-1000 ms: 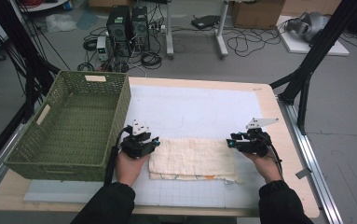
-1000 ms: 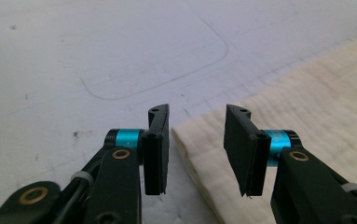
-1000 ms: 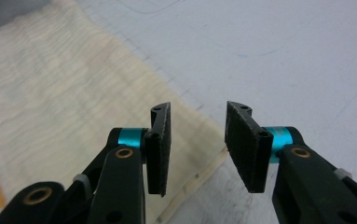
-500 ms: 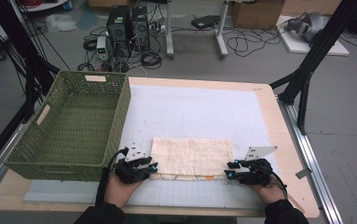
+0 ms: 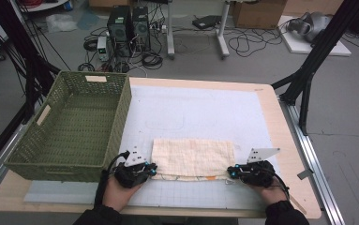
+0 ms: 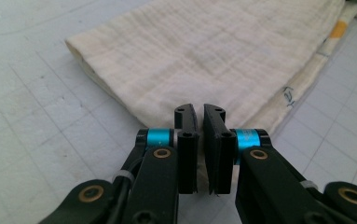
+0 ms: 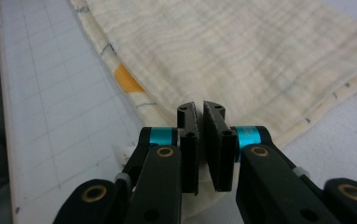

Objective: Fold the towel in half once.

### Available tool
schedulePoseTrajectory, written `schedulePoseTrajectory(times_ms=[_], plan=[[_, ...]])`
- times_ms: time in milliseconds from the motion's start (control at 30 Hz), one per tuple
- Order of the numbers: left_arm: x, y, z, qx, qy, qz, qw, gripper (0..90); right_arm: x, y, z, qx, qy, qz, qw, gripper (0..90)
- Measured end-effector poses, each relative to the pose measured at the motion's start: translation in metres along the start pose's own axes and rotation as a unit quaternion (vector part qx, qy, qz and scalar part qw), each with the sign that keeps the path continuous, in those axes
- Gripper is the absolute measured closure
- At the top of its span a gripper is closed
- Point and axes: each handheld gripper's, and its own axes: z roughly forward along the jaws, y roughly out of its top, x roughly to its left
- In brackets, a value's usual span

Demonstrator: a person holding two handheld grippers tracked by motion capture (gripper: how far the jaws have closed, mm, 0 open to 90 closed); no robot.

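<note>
Hand-held grippers (image 5: pixel 153 169) beside green basket (image 5: pixel 116 123)

On your table's left edge stands a green wicker basket (image 5: pixel 69 131), long side running front to back, its near wall close to the front edge. A pale tag (image 5: pixel 96 78) sits on its far rim and another (image 5: pixel 43 114) on its left rim. A white gridded mat (image 5: pixel 205 112) covers most of the table (image 5: pixel 280 126), leaving bare wood along the right edge and the far edge. Beyond the far edge, on the grey floor, you have two black computer towers (image 5: pixel 129 23) side by side, loops of black cable (image 5: pixel 247 44) and a cardboard box (image 5: pixel 254 11). Black stand legs (image 5: pixel 308 70) rise off the far right corner.
</note>
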Motion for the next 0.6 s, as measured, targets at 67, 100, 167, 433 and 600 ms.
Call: schedulePoseTrajectory(times_ms=[67,100,167,433,600], plan=[[-0.001,0.001,-0.003,-0.008,-0.001,-0.004,1.0000,83.7,0.002,0.002,-0.003,-0.007,-0.003,-0.003,1.0000,85.2],[-0.001,0.002,-0.004,-0.009,-0.002,-0.004,0.9999,83.7,0.003,0.003,-0.005,-0.010,-0.004,-0.004,0.9999,85.3],[-0.002,0.002,-0.006,-0.012,-0.004,-0.004,0.9999,83.6,0.004,0.004,-0.007,-0.015,-0.005,-0.006,0.9999,85.2],[-0.003,-0.001,-0.004,0.014,-0.024,-0.010,0.9996,80.0,0.006,0.000,-0.009,0.001,0.005,0.000,1.0000,80.6],[-0.002,-0.002,-0.002,0.018,-0.025,-0.008,0.9995,83.3,0.006,-0.001,-0.002,0.019,0.013,-0.001,0.9997,81.5]])
